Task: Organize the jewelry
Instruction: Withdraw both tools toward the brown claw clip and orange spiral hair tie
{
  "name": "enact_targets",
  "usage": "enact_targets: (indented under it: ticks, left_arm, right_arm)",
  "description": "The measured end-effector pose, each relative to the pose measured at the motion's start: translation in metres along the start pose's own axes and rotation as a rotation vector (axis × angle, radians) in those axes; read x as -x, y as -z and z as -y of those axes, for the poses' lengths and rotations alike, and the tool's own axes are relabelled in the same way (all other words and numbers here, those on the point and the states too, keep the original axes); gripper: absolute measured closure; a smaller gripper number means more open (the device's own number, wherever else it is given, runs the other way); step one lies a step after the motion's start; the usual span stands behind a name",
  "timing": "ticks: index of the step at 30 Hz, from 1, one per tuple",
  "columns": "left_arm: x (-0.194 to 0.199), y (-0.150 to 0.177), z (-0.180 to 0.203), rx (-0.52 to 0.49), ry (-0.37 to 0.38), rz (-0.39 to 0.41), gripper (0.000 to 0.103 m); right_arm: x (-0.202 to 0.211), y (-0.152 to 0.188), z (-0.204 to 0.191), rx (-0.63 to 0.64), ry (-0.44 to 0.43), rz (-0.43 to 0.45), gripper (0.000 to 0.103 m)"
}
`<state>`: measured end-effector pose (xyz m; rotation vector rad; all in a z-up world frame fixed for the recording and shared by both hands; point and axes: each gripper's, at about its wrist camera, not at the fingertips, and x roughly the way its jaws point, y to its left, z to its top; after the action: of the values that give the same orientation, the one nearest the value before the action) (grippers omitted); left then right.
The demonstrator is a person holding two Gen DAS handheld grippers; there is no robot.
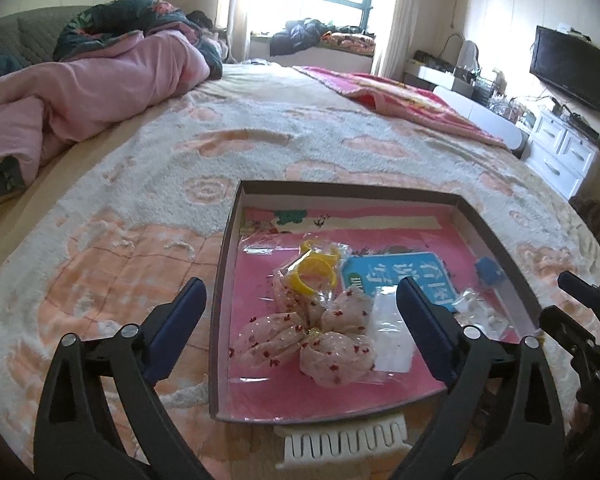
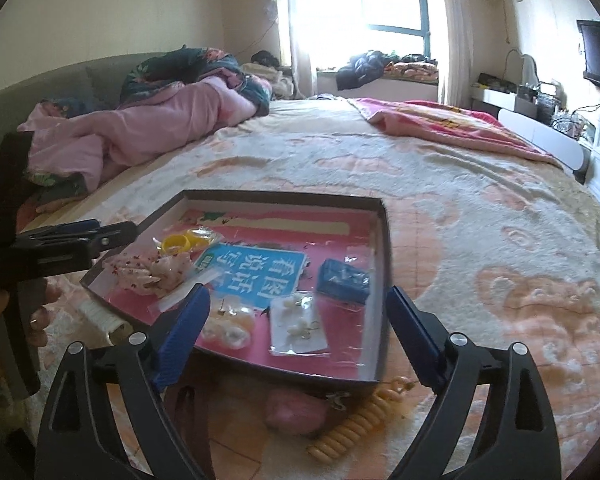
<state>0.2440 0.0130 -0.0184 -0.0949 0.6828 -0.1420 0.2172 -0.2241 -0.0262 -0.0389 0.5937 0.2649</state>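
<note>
A shallow box with a pink lining lies on the bed. In it are a floral fabric hair bow, bagged yellow bangles, a blue card with white characters, a small blue box and bagged pearl earrings. My left gripper is open over the bow. My right gripper is open over the earrings. It also shows at the right edge of the left view.
A white comb lies in front of the box. A yellow coil hair tie and a pink item lie by its near edge. Pink quilts are piled at the far left. A red blanket lies far right.
</note>
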Motion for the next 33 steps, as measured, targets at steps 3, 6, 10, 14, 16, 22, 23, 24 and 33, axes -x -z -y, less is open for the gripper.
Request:
enact_targets:
  ticks: [3, 6, 10, 14, 16, 22, 23, 24, 33]
  left_arm:
    - [0.013, -0.001, 0.0, 0.004, 0.001, 0.027, 0.012]
    - [0.022, -0.001, 0.0, 0.006, 0.0, 0.045, 0.012]
    - [0.036, 0.001, 0.005, -0.005, -0.014, 0.075, 0.012]
    - [0.048, 0.002, 0.008, -0.009, -0.015, 0.096, 0.012]
    - [0.054, 0.005, 0.01, -0.006, -0.01, 0.102, 0.012]
    - [0.071, 0.01, 0.016, -0.013, -0.006, 0.126, 0.012]
    - [0.074, 0.011, 0.017, -0.015, -0.004, 0.131, 0.012]
    - [0.076, 0.012, 0.019, -0.014, -0.001, 0.133, 0.012]
    - [0.086, 0.027, 0.032, -0.027, 0.028, 0.126, 0.012]
  right_arm:
    - [0.01, -0.001, 0.002, 0.001, 0.014, 0.021, 0.015]
    - [0.02, -0.002, 0.005, 0.001, 0.028, 0.04, 0.015]
    - [0.033, -0.002, 0.009, -0.005, 0.044, 0.062, 0.015]
    - [0.044, -0.003, 0.015, -0.018, 0.057, 0.077, 0.015]
    - [0.051, -0.003, 0.018, -0.018, 0.066, 0.087, 0.015]
    - [0.066, -0.002, 0.024, -0.023, 0.081, 0.109, 0.015]
    - [0.067, -0.001, 0.025, -0.022, 0.082, 0.109, 0.015]
    - [0.068, -0.001, 0.025, -0.021, 0.084, 0.11, 0.015]
    - [0.08, 0.012, 0.023, -0.008, 0.087, 0.097, 0.015]
